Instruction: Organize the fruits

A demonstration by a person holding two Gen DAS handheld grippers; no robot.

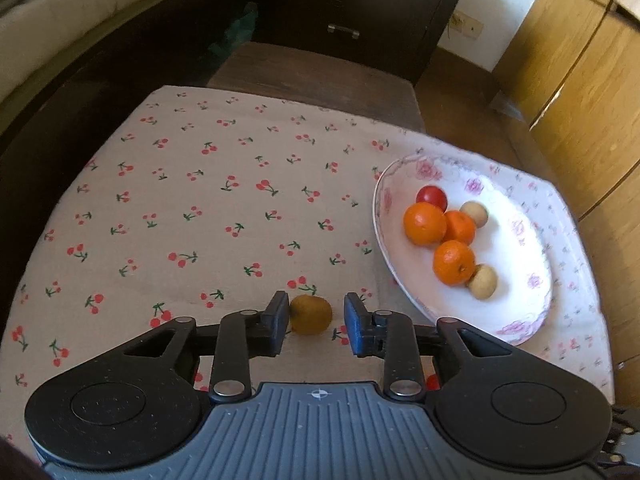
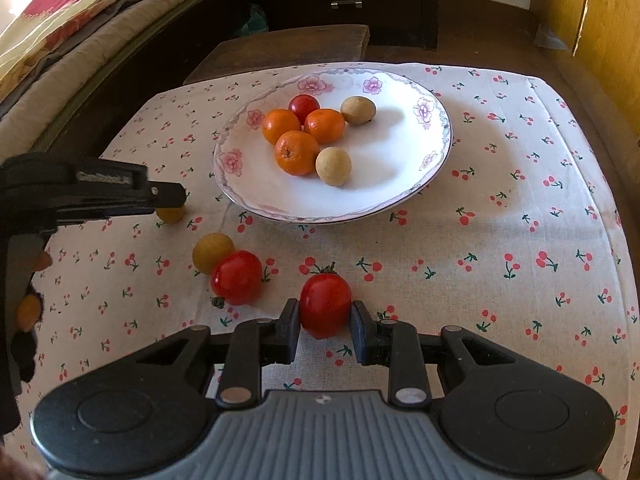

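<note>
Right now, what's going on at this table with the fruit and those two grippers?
A person is sorting fruit into the white floral plate, which already holds three oranges, a small red tomato and two tan round fruits. The right gripper is clamped on a red tomato low over the cherry-print cloth. The left gripper has a small brown fruit between its jaws, with a gap on one side. Another red tomato and a tan fruit wait on the cloth.

My left claw (image 1: 316, 326) had black linkage arms pinned with silver rivets, a ribbed grey housing stamped with a small white crosshair, and two round black discs at its sides. One finger pad looked blue. My right claw (image 2: 325, 330) was built alike, with black pads.
</note>
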